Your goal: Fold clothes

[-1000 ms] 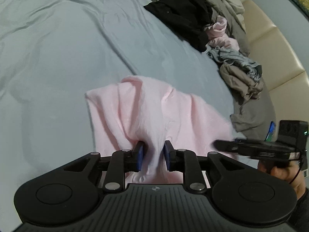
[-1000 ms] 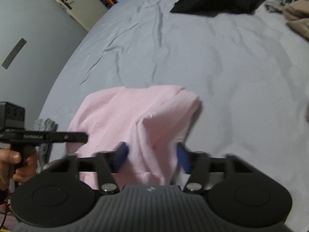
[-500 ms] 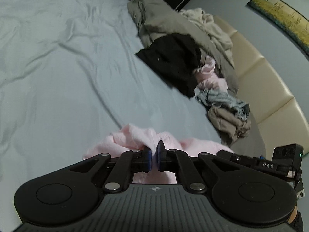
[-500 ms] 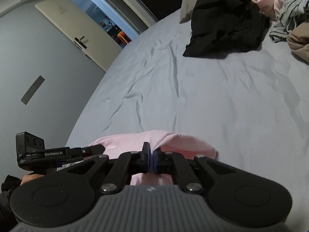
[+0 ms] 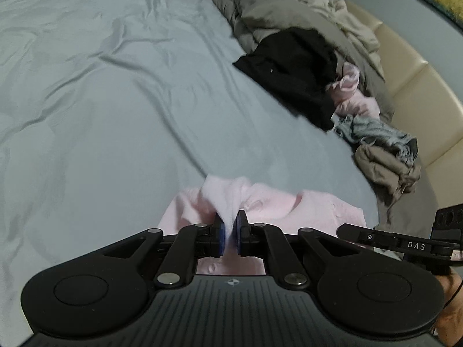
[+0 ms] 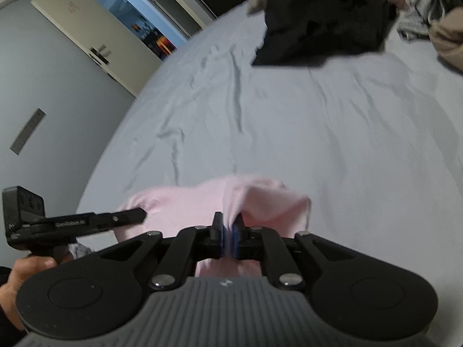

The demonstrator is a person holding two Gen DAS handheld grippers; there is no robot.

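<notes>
A pale pink garment [image 5: 275,205] lies bunched on the grey-blue bed sheet [image 5: 115,101], close in front of both grippers. My left gripper [image 5: 228,228] pinches a raised fold of it between its blue pads; the jaws are opening slightly with the cloth still between them. In the right wrist view the same pink garment [image 6: 179,205] is pinched by my right gripper [image 6: 228,231], whose jaws are also opening a little around the cloth. Each gripper shows in the other's view: the right gripper [image 5: 405,243] at the right, the left gripper [image 6: 72,222] at the left.
A heap of unfolded clothes runs along the far right of the bed: a black garment [image 5: 289,66], grey bedding [image 5: 260,14], pink, grey and brown pieces. Behind it stands a beige padded headboard [image 5: 419,86]. A white door [image 6: 86,52] and a hand [image 6: 26,269] show at the left.
Both grippers went from open around folds of the pink garment to pinching them. The cloth has bunched up close to the jaws, and both views now look farther up the bed.
</notes>
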